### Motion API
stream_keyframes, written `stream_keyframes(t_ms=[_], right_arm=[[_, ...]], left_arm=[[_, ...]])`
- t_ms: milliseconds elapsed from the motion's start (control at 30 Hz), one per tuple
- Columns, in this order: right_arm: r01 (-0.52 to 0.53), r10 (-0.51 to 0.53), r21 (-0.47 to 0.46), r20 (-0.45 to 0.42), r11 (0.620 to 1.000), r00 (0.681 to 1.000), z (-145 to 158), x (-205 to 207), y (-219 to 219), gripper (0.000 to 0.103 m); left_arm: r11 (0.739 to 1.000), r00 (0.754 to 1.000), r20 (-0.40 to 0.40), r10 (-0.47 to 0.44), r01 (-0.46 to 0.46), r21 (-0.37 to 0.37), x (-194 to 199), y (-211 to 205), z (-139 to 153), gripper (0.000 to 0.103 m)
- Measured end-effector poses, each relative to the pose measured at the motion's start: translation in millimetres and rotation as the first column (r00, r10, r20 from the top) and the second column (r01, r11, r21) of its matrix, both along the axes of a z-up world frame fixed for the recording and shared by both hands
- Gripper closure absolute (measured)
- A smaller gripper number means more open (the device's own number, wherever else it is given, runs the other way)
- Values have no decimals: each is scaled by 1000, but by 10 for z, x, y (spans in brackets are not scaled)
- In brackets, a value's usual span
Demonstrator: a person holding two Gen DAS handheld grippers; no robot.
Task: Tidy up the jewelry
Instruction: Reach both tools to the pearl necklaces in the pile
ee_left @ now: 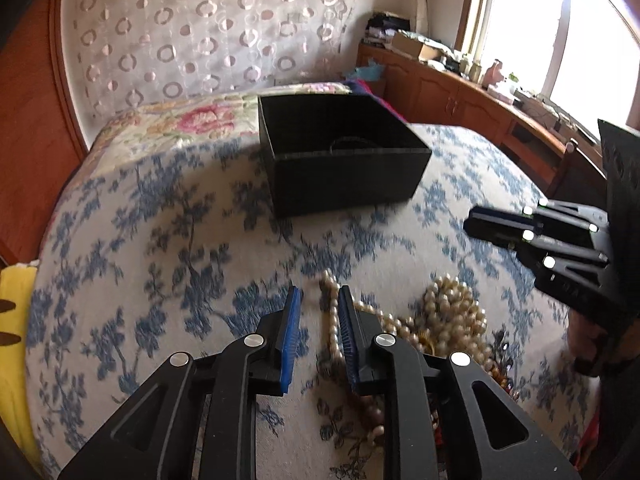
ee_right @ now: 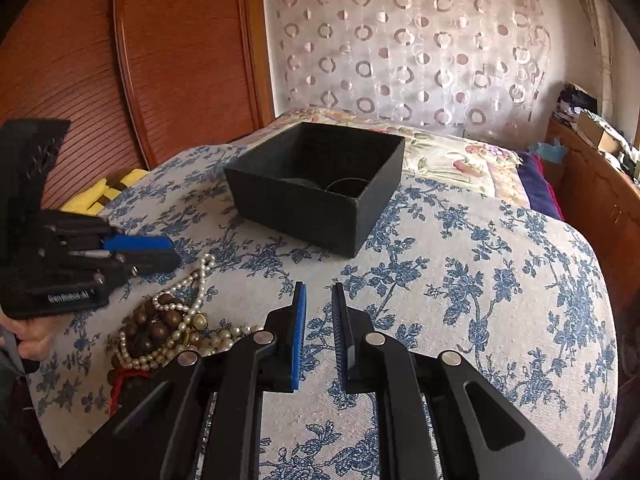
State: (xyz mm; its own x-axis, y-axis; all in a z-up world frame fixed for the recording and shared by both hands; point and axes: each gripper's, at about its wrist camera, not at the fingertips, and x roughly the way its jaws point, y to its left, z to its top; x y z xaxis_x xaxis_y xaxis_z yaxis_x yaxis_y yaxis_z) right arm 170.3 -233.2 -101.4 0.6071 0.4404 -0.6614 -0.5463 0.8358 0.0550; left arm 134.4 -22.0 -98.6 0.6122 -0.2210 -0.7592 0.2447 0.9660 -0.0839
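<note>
A heap of pearl necklaces (ee_left: 448, 320) lies on the blue-flowered bedspread (ee_left: 160, 260); it also shows in the right wrist view (ee_right: 180, 332) with dark brown wooden beads (ee_right: 154, 326). An open black box (ee_left: 344, 156) stands farther back, also in the right wrist view (ee_right: 320, 184), with a thin dark ring inside. My left gripper (ee_left: 318, 300) is open, low over the bedspread, its jaws either side of a pearl strand (ee_left: 330, 312). My right gripper (ee_right: 319, 294) is open and empty, above bare bedspread to the right of the heap. It also appears in the left wrist view (ee_left: 476, 222).
A patterned curtain (ee_left: 208, 28) hangs behind the bed. A wooden wardrobe (ee_right: 160, 60) stands at the left. Wooden cabinets (ee_left: 460, 96) with clutter run under the window at the right. A yellow cloth (ee_right: 96, 196) lies at the bed's left edge. A floral quilt (ee_right: 460, 152) lies behind the box.
</note>
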Motion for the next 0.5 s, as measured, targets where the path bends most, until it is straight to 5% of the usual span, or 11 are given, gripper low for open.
stream_keyframes(t_ms=[500], right_arm=[[12,-12,-28,-6,1000,1000,-34,15,26,88]], left_arm=[[999,998,-50,-34,34,15,139,-93,-111,84]])
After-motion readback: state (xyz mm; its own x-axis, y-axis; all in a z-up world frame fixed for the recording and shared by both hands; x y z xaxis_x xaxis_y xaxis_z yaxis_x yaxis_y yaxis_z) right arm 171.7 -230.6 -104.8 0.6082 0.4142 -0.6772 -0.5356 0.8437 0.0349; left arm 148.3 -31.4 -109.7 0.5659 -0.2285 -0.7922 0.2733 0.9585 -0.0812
